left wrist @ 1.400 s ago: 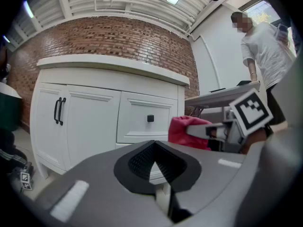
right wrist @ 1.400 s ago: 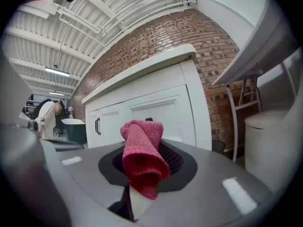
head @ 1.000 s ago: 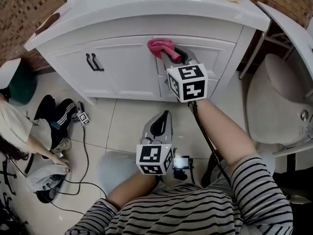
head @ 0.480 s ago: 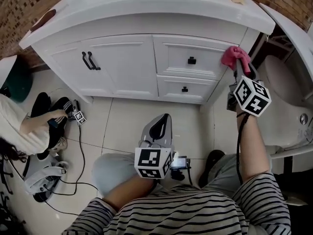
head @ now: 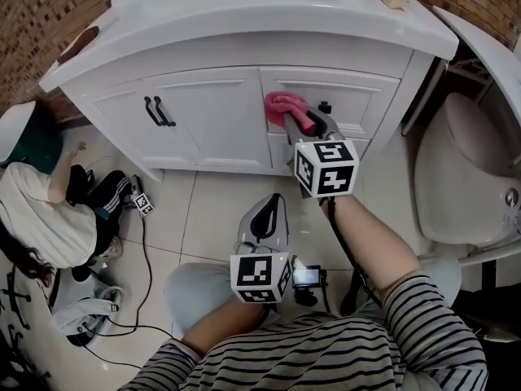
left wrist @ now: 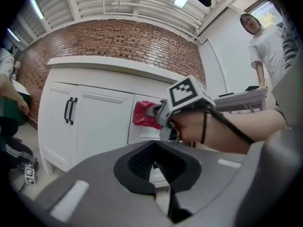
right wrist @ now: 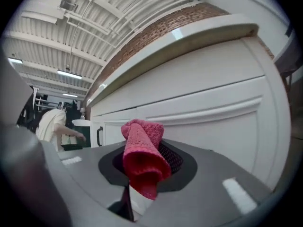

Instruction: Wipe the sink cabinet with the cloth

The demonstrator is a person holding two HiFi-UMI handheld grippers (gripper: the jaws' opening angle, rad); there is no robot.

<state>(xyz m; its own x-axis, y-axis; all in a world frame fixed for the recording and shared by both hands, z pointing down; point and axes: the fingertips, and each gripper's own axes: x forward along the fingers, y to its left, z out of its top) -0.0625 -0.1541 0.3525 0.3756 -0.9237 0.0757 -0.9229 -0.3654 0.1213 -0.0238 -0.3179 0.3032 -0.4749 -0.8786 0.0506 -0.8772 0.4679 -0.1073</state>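
Observation:
A pink cloth [head: 286, 110] presses against the upper drawer front of the white sink cabinet [head: 212, 112], held by my right gripper [head: 305, 125], which is shut on it. In the right gripper view the cloth [right wrist: 141, 158] bulges out between the jaws, close to the drawer panel [right wrist: 203, 112]. My left gripper [head: 264, 217] hangs low over the floor tiles, away from the cabinet, shut with nothing in it. The left gripper view shows the cloth [left wrist: 143, 115] and the right gripper [left wrist: 163, 113] against the cabinet [left wrist: 90, 122].
Two black handles [head: 156, 112] sit on the left doors and a black knob [head: 325, 107] on the drawer. A toilet [head: 464, 177] stands at the right. At the left, a crouching person [head: 41, 218], cables [head: 142, 243] and gear lie on the tiled floor.
My right gripper has swept the cloth along the upper drawer: from the left to the cabinet's right edge, then back to the left part of the drawer. The left gripper stayed still.

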